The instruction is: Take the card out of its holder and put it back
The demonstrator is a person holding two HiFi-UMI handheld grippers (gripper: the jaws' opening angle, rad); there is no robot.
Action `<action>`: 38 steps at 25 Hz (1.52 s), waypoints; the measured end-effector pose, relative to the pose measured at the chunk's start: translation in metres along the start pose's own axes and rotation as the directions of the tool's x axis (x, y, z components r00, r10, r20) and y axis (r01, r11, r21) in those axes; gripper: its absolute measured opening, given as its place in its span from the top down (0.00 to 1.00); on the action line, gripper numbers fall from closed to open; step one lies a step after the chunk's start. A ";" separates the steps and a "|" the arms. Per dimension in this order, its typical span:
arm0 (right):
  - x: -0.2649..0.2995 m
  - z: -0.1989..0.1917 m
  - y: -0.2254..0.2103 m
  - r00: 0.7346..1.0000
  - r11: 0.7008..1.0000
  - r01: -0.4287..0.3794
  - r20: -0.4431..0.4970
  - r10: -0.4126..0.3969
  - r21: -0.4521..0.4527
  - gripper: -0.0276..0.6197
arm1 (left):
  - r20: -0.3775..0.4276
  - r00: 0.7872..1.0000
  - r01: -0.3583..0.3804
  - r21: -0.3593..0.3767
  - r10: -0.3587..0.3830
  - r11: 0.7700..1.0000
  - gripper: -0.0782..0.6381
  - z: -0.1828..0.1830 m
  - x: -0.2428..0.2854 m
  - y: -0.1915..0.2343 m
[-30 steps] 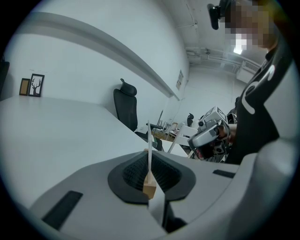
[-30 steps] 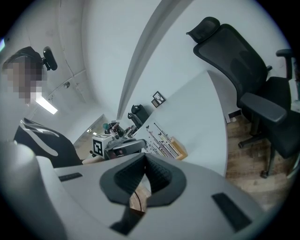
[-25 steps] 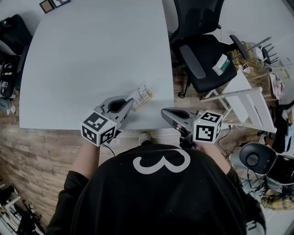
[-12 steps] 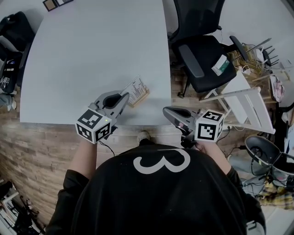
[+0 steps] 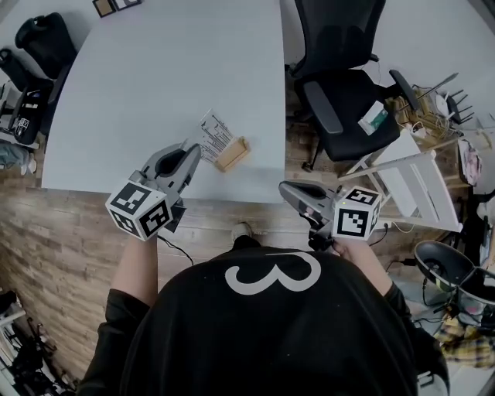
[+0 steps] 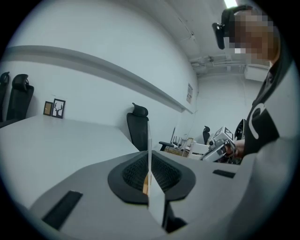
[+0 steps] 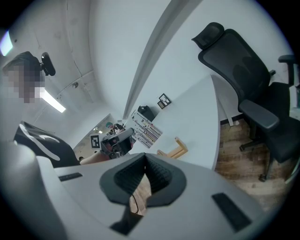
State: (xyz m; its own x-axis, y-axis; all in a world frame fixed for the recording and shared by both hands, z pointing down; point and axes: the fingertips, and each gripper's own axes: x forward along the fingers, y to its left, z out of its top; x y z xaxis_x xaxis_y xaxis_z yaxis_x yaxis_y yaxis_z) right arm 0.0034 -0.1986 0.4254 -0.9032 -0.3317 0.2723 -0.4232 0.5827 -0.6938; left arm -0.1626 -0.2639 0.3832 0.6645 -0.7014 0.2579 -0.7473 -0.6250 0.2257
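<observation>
In the head view my left gripper (image 5: 192, 151) is shut on the lower edge of a white printed card (image 5: 215, 133), held up just left of the small wooden holder (image 5: 232, 154). The holder lies on the white table (image 5: 155, 69) near its front edge, its slot without the card. In the left gripper view the card (image 6: 149, 154) shows edge-on between the jaws of the left gripper (image 6: 149, 180). My right gripper (image 5: 288, 190) hangs off the table's front right corner, shut on nothing. The right gripper view looks past the right gripper (image 7: 144, 161) at the card (image 7: 146, 127) and holder (image 7: 172, 151).
A black office chair (image 5: 340, 93) stands right of the table, with a white rack (image 5: 402, 166) beside it. Two small framed pictures (image 5: 116, 6) sit at the table's far corner. Black bags (image 5: 35, 46) lie at the far left. The floor is wood planks.
My left gripper has drawn back and to the left with the card, which has come out of the wooden holder. The holder stays on the table. The right gripper has barely moved.
</observation>
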 end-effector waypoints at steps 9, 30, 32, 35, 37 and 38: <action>-0.032 -0.008 0.021 0.999 0.998 -0.039 -0.002 0.038 -0.042 0.94 | 0.072 0.997 0.013 -0.120 -0.004 0.993 0.86 0.018 -0.032 -0.057; -0.094 -0.026 0.093 0.984 0.978 -0.164 0.052 0.172 -0.130 0.94 | -0.012 0.999 0.044 -0.289 -0.049 0.956 0.86 -0.031 -0.062 -0.194; -0.097 -0.027 0.096 0.984 0.977 -0.165 0.051 0.174 -0.133 0.94 | -0.010 0.998 0.052 -0.291 -0.057 0.955 0.86 -0.029 -0.063 -0.197; -0.105 -0.030 0.099 0.984 0.977 -0.165 0.052 0.173 -0.137 0.95 | 0.002 0.998 0.056 -0.286 -0.058 0.957 0.86 -0.024 -0.064 -0.203; -0.107 -0.030 0.100 0.984 0.977 -0.163 0.054 0.172 -0.139 0.95 | 0.006 0.998 0.059 -0.285 -0.060 0.957 0.86 -0.023 -0.064 -0.206; -0.107 -0.029 0.101 0.984 0.977 -0.163 0.054 0.172 -0.140 0.94 | 0.006 0.998 0.062 -0.286 -0.063 0.956 0.86 -0.022 -0.064 -0.206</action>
State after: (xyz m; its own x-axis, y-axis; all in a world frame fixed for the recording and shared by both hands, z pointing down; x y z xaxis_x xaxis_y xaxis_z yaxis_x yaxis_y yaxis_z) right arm 0.0550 -0.0829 0.3456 -0.9574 -0.2662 0.1122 -0.2758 0.7271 -0.6287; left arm -0.0515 -0.0826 0.3412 0.7105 -0.6625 0.2372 -0.6738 -0.5434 0.5006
